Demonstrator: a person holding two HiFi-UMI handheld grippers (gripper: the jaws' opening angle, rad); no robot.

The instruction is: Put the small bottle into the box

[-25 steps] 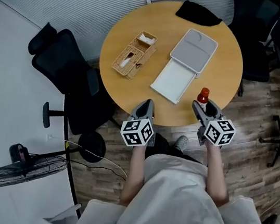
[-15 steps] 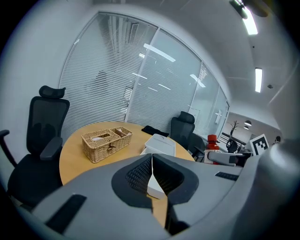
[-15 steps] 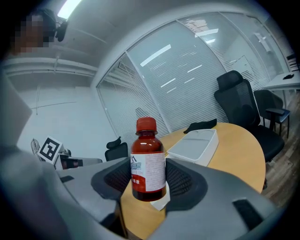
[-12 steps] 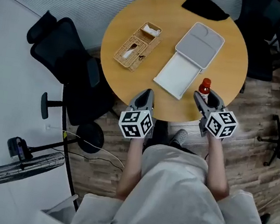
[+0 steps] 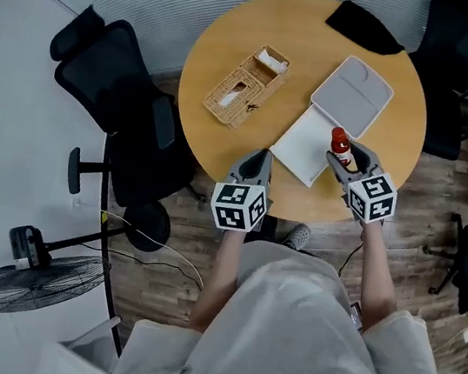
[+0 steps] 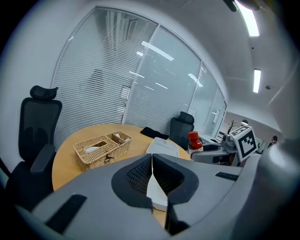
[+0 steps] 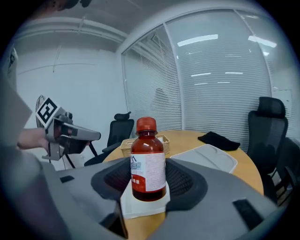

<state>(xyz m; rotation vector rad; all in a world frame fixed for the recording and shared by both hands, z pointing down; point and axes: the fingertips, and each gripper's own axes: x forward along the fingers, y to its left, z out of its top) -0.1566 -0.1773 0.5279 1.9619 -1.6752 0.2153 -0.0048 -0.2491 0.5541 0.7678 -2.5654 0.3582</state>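
my right gripper [image 7: 149, 182] has its fingers [image 7: 186, 180] clenched on the small bottle [image 5: 340, 146], one dark ribbed pad on each side of its lower body; the bottle stands upright, brown glass with a red cap and a white label whose print is too small for me to read; in the head view it sits over the near right corner of the box [image 5: 356, 94], above the flat white half that lies closest to me, while the grey half with its raised rim lies open just beyond, toward the far edge of the table [image 5: 299, 51]; whether the bottle's base touches that white panel i cannot tell; my left gripper [image 6: 151, 161] hangs at the near edge of the table, just left of the box, its fingers [image 6: 135, 177] pressed together along one seam with nothing between them; through the notch below that seam a corner of the white panel shows; a wicker basket [image 5: 245, 87] with two compartments rests on the table left of the box, apart from it, with something pale lying in each compartment; a black cloth [image 5: 365, 26] lies at the far rim, beyond the grey half; a black office chair [image 5: 112, 92] stands left of the table, and a floor fan [image 5: 30, 281] stands well apart, near the wall.
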